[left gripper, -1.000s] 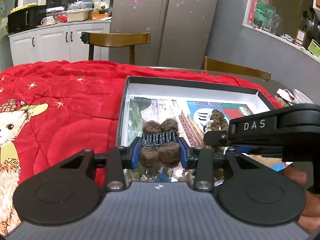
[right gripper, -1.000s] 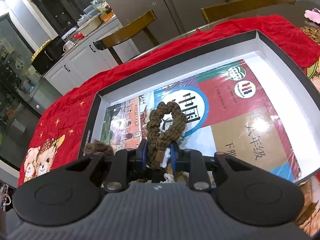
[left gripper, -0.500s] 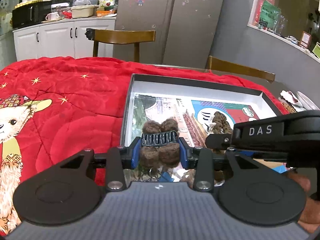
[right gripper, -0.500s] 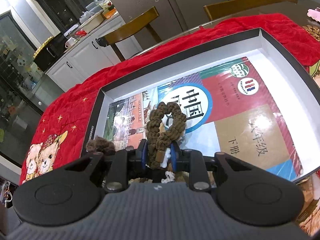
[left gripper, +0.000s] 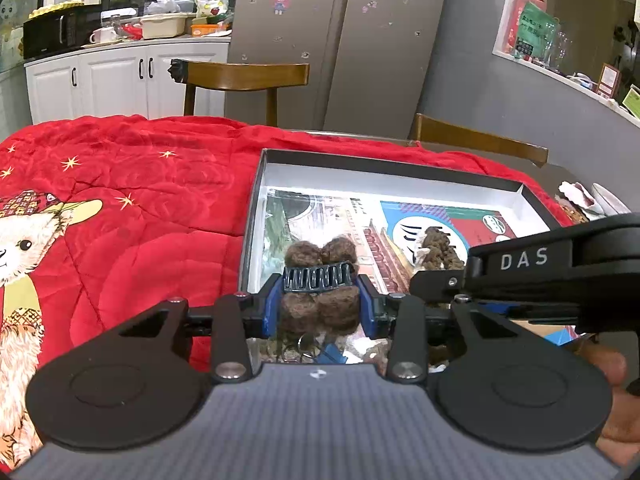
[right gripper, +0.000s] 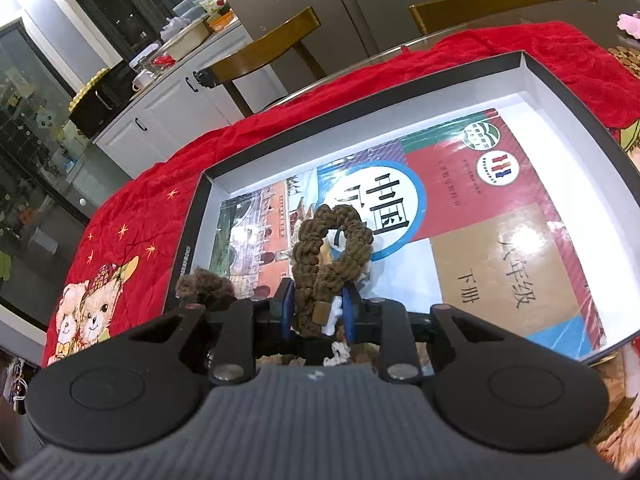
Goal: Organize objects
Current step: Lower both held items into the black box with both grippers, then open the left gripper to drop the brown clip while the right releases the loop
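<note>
Red quilted blanket point(left gripper: 160, 200) covers the table under a shallow black-rimmed white box point(left gripper: 400, 168) holding a colourful textbook point(right gripper: 480, 216). Over the last second little has changed: the left gripper point(left gripper: 320, 300) stays clamped on a brown fuzzy claw hair clip point(left gripper: 320, 276) above the box's near left corner, and the right gripper point(right gripper: 320, 308) stays closed on a brown braided scrunchie point(right gripper: 332, 240) over the near edge. With both only drifting slightly, release looks imminent.
</note>
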